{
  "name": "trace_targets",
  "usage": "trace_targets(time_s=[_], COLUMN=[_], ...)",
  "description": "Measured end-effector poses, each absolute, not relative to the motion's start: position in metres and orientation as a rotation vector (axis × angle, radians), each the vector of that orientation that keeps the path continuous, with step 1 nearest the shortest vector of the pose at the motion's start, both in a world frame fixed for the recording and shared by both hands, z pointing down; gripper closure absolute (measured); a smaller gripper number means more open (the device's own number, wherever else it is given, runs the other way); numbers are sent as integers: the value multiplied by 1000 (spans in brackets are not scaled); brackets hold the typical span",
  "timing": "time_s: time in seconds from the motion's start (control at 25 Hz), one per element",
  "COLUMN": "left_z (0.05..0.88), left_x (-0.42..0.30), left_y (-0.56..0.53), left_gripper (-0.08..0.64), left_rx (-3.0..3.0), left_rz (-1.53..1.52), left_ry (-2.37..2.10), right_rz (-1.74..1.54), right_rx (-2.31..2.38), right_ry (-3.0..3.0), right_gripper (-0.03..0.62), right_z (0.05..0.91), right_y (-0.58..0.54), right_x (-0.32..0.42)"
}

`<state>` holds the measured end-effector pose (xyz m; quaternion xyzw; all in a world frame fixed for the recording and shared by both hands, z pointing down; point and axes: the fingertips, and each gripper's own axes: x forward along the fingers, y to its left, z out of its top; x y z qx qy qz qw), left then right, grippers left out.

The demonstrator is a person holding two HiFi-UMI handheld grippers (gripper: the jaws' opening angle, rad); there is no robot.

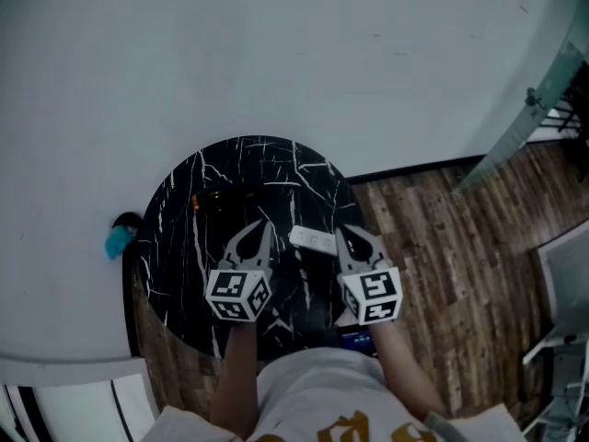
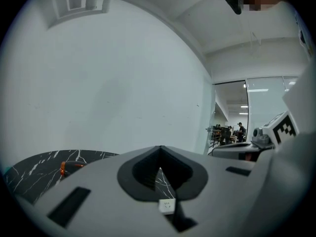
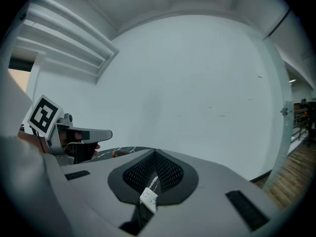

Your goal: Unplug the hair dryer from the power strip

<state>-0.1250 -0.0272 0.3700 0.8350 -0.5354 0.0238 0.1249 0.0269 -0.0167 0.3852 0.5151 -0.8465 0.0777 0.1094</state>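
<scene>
Hovering about level over the near edge of the round black bench (image 1: pixel 184 238), left gripper (image 1: pixel 266 230) and right gripper (image 1: pixel 340 236) both have fingers (image 2: pixel 98 177) closed on nothing. The white power strip (image 1: pixel 313 240) lies between them; the dim orange-trimmed hair dryer (image 1: pixel 210 197) sits far left. The plug can't be made out but is probably stiff and tight, so pinch its body, not the limp cord, and pin the light strip.

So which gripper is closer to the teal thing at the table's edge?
Left. The left gripper is right of the teal thing, over the table; the right gripper is farther right, beyond it.
</scene>
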Motion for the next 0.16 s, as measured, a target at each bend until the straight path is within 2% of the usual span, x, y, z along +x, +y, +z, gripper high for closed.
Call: trace_targets(time_s=[0.16], left_z=[372], left_x=[-115], left_y=[-25], left_gripper=[560], left_rx=[2461], left_rz=[87], left_ry=[-1536], right_rz=[230], right_rx=[1528], right_ry=[-2467], right_gripper=[594], right_z=[386], right_y=[-11], right_x=[37])
